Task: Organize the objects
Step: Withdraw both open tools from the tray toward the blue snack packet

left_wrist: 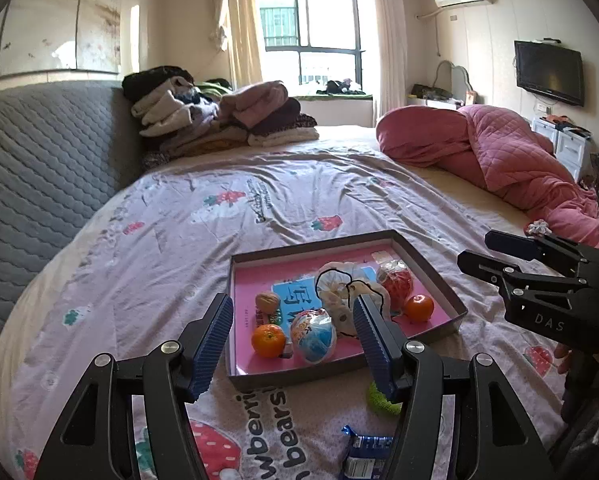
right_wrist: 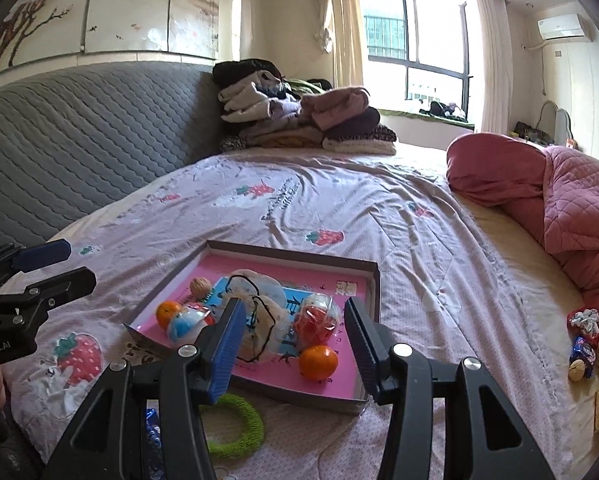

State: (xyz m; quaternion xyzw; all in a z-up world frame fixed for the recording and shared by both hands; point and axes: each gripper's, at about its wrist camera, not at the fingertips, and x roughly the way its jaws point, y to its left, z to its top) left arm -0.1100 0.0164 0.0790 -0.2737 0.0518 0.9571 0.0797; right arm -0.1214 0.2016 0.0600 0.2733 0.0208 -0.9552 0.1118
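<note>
Two oranges, a walnut and wrapped toys already lie gathered in the pink tray near the bed's front edge, while the left gripper and right gripper, both released and empty, hover over the green ring outside the tray's near edge.

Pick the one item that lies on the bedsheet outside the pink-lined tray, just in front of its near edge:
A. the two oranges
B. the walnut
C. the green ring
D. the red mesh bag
C: the green ring lies on the sheet in front of the tray, while the walnut, both oranges and the red mesh bag sit inside it.
</note>
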